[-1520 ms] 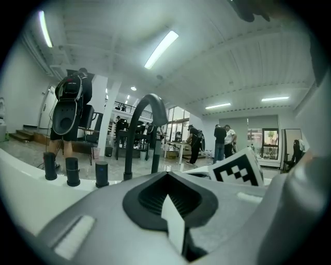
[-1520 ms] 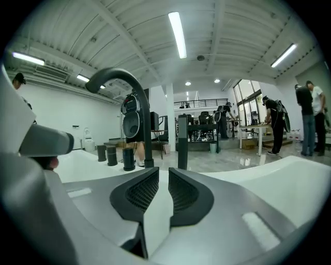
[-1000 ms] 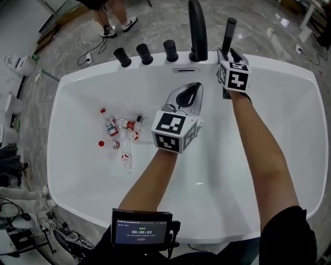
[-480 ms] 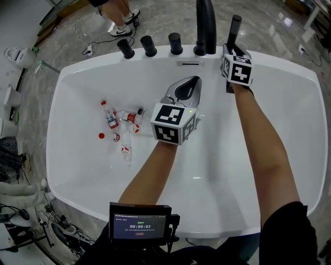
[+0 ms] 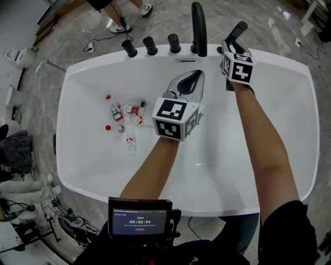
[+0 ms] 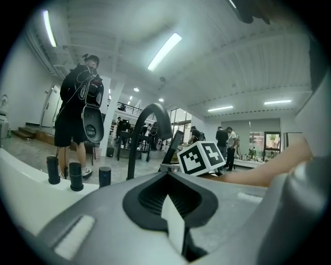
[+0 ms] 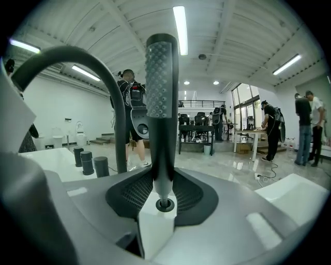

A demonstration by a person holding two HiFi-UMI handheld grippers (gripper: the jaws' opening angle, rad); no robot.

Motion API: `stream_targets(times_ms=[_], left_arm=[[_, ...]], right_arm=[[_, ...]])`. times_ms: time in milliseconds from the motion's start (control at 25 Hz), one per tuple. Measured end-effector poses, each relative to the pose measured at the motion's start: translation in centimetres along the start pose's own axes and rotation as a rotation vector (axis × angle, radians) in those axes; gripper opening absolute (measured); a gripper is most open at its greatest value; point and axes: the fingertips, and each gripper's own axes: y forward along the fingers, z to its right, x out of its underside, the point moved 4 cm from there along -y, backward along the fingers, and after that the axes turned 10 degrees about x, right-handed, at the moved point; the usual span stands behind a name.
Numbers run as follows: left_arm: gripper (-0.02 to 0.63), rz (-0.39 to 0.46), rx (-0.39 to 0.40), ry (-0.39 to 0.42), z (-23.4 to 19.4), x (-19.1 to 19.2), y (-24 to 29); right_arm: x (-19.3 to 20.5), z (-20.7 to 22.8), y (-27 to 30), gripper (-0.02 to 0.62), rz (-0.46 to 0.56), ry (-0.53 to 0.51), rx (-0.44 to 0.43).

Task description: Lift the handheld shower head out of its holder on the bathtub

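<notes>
Nearest thing is a small screen (image 5: 139, 221) mounted right at the near edge. Past it is the white bathtub (image 5: 289, 72), with both of the person's forearms reaching out over it.

The left gripper (image 5: 190, 83) hangs over the middle of the tub. Its jaws are pressed together with nothing between them. A few small plastic bottles (image 5: 124, 119) with red caps lie loose on the tub floor, to the left of it.

The right gripper (image 5: 230, 50) is up at the far rim, on the right. Its jaws are pinching the lower end of the black shower head (image 5: 238, 32). From the head view the shower head leans to the far right, just right of the tall black spout (image 5: 198, 26). In the right gripper view it rises straight up from the jaws (image 7: 160, 103), dotted face toward the camera. Can't tell if its foot is clear of the holder.

Three black knobs (image 5: 150, 45) sit in a row left of the spout. Beyond the tub, someone's legs (image 5: 116, 15) are on the grey floor.
</notes>
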Motion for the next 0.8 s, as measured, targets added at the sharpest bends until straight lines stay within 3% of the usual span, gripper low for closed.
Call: stream_targets(times_ms=[320, 800], left_arm=[[0.000, -0.044, 0.019, -0.013, 4.5, -7.0, -2.7], [0.000, -0.030, 0.046, -0.035, 10.2, -19.1, -7.1]], right_arm=[[-5.7, 0.7, -6.7, 0.143, -0.036, 0.006, -0.002], [-17.7, -0.1, -18.4, 0.143, -0.004, -0.017, -0.030]])
